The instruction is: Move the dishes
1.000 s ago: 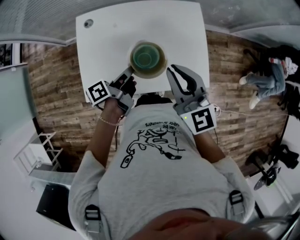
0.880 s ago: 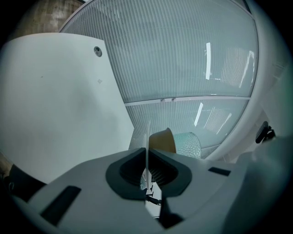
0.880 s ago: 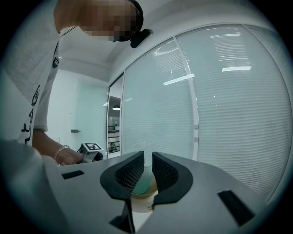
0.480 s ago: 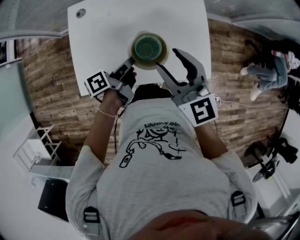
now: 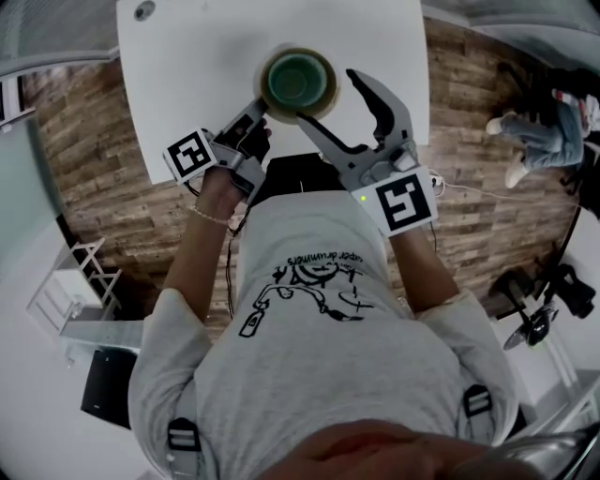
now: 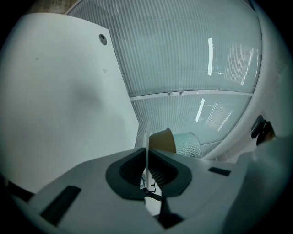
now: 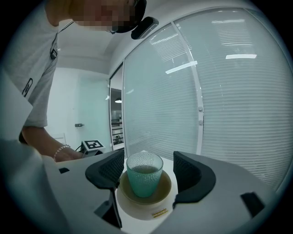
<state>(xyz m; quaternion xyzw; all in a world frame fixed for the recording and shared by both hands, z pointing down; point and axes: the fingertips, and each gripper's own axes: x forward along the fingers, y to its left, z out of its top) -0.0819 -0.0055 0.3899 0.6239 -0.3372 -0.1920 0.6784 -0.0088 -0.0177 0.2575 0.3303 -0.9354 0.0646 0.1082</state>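
Note:
A white plate (image 5: 321, 105) lies near the front edge of the white table (image 5: 187, 84). It carries a tan bowl (image 5: 327, 66) with a green dimpled glass (image 5: 296, 82) standing in it. My left gripper (image 5: 253, 116) is shut on the plate's left rim. In the left gripper view the thin plate edge (image 6: 147, 146) runs between the jaws, with the bowl (image 6: 163, 140) and glass (image 6: 187, 144) behind. My right gripper (image 5: 335, 101) is open at the stack's right front. In the right gripper view its pads (image 7: 108, 170) stand either side of the glass (image 7: 144, 173), bowl (image 7: 147, 192) and plate (image 7: 149, 211), without touching.
The table has a round hole (image 5: 142, 11) at its far left corner. Wood floor (image 5: 103, 159) lies on both sides. A glass wall with blinds (image 7: 229, 91) is behind the table. Another person (image 5: 548, 131) is far right, a white rack (image 5: 70, 281) at left.
My right gripper has opened wide and swung in toward the stack, so its jaws now flank the plate. The left gripper has stayed shut on the rim.

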